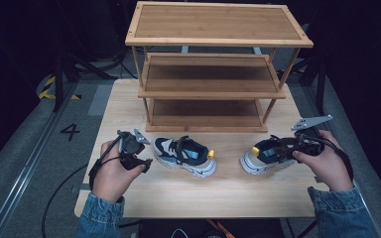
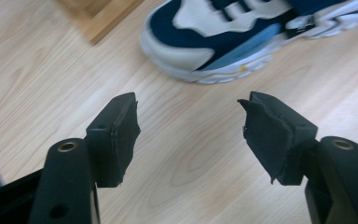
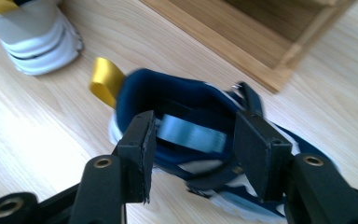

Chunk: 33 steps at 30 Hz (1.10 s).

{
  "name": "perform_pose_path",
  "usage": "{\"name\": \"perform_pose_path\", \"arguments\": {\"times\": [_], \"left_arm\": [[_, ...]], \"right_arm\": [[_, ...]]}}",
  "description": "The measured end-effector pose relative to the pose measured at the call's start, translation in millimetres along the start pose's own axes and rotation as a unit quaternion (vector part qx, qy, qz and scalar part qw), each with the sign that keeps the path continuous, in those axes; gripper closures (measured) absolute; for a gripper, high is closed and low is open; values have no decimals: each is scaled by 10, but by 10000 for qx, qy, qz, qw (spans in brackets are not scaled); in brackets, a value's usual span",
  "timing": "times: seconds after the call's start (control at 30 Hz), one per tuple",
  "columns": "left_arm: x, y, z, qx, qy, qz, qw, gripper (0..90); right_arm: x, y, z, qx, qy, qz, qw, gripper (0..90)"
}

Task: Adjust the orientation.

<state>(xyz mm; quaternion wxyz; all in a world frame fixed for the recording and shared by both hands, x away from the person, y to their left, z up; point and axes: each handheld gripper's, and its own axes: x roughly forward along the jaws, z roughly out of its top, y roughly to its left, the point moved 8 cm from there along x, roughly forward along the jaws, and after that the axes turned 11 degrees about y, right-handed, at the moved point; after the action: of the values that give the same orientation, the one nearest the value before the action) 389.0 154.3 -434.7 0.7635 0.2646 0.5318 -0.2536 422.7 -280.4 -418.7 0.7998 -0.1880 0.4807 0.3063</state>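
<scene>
Two small sneakers lie on the pale wooden surface (image 1: 129, 191), both navy and white with thick white soles and a yellow heel loop. The left sneaker (image 1: 184, 155) lies near the middle of the surface, its heel loop toward 3 o'clock. The right sneaker (image 1: 264, 156) lies well apart from it at 3 o'clock, its heel loop toward 9 o'clock, so the two heels face each other. Behind both, at 12 o'clock, stands a three-tier bamboo rack (image 1: 213, 64).

The left tongs (image 1: 146, 157) rest just beside the left sneaker, at its 9 o'clock, jaws spread wide with nothing between them. The left gripper view shows what the high view cannot: bare wood between the pads, the shoe's white toe and pale blue side panel ahead at 12 o'clock, not touching.

The right tongs (image 1: 283, 151) sit at the right sneaker. The right gripper view shows the jaws straddling the shoe's padded navy collar (image 3: 182, 100), one pad inside the opening and one outside near the laces. Whether the pads press on the collar cannot be told. The other shoe's heel shows at 10 o'clock.
</scene>
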Motion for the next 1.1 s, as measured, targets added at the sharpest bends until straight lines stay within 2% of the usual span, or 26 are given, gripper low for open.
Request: {"name": "perform_pose_path", "arguments": {"times": [0.07, 0.2, 0.33, 0.63, 0.73, 1.0, 1.1], "left_arm": [[-9, 3, 10, -19, -43, -16, 10000, 354], [8, 17, -13, -98, -17, -90, 9999, 350], [30, 21, -31, -102, 67, -127, 9998, 350], [39, 11, -22, -77, 51, -167, 9998, 350], [26, 39, -20, -209, -29, -170, 9996, 350], [27, 28, -27, -340, -282, -472, 9979, 406], [34, -1, -21, -392, -356, -628, 9966, 422]], "right_arm": [[23, 43, 13, -62, -10, 101, 9999, 488], [37, 47, 20, -112, -48, 90, 9999, 488], [29, 44, 14, -77, -68, 104, 9999, 488], [26, 66, 21, -43, -99, 171, 9998, 488], [28, 74, 24, -36, -109, 214, 9997, 488], [33, 157, 97, 1, -325, 409, 9986, 468], [31, 205, 141, -86, -417, 406, 9983, 455]]}}
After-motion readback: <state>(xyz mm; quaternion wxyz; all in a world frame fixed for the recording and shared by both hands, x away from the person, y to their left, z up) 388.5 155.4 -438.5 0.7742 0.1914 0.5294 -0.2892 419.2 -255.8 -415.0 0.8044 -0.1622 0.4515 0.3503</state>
